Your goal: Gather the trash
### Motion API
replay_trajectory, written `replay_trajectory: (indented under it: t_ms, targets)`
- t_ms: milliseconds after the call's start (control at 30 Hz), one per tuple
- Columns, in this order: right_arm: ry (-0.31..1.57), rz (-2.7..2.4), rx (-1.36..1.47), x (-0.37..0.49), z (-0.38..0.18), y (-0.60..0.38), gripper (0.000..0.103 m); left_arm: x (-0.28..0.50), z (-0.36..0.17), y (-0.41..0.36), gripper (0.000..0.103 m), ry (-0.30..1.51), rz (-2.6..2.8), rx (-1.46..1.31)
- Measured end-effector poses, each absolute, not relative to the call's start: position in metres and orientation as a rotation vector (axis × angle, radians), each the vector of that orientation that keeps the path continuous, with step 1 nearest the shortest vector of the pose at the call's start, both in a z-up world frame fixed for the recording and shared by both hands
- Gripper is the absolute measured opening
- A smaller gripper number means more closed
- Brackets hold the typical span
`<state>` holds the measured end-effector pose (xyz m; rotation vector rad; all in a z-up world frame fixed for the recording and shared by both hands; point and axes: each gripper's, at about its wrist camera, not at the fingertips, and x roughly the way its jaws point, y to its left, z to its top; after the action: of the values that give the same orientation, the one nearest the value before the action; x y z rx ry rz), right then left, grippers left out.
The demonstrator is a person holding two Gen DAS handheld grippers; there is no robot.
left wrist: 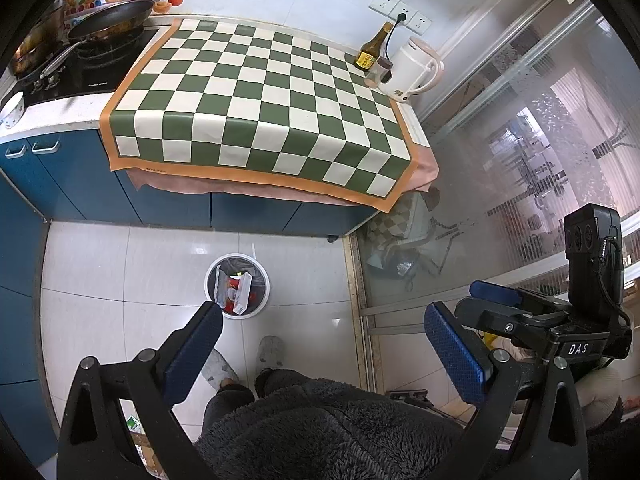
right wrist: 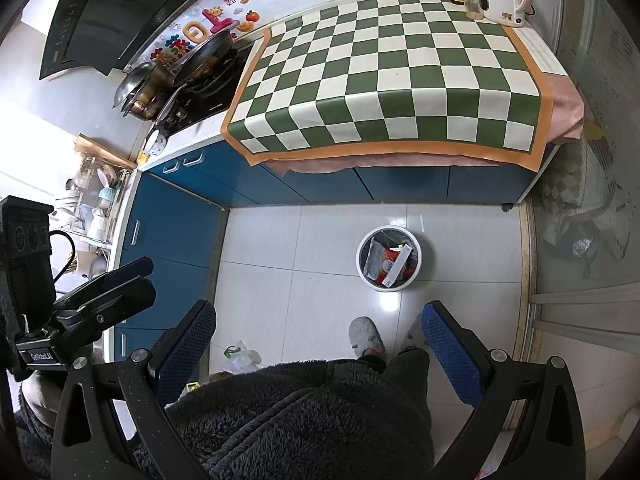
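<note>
A white round trash bin (left wrist: 211, 280) stands on the tiled floor in front of the blue cabinets; it also shows in the right wrist view (right wrist: 362, 258). It holds a white carton (left wrist: 243, 294) (right wrist: 396, 266), a silver wrapper (left wrist: 222, 288) (right wrist: 374, 260) and red packaging. My left gripper (left wrist: 322, 328) is open and empty, held high above the floor, its left finger overlapping the bin's near rim in view. My right gripper (right wrist: 318, 328) is open and empty, also high above the floor. The green-and-white checkered mat (left wrist: 260, 96) (right wrist: 400, 72) on the counter carries no trash.
A brown bottle (left wrist: 374, 48), a small jar (left wrist: 380, 72) and a white kettle (left wrist: 412, 70) stand at the mat's far right corner. Pans (left wrist: 108, 20) sit on the stove at left. A crumpled white bag (right wrist: 244, 356) lies on the floor. A glass sliding door (left wrist: 520, 160) is at right. The person's slippers (left wrist: 270, 352) stand near the bin.
</note>
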<state>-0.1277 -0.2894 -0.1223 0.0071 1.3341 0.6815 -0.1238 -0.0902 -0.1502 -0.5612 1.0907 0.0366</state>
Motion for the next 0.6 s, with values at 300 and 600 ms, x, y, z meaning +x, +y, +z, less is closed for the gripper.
replay_trajectory:
  t_ms: [300,600]
  targets:
    - [1.335,0.686,0.005,-0.1273,-0.1225,-0.2914,0.103,-0.1257,-0.1511,-0.0899,0.103,1.091,0.037,-0.558]
    - [1.333,0.686,0.009,-0.1308,-0.1202,-0.2898,0.103,-0.1258,-0.1470,-0.0890,0.103,1.088,0.038,-0.556]
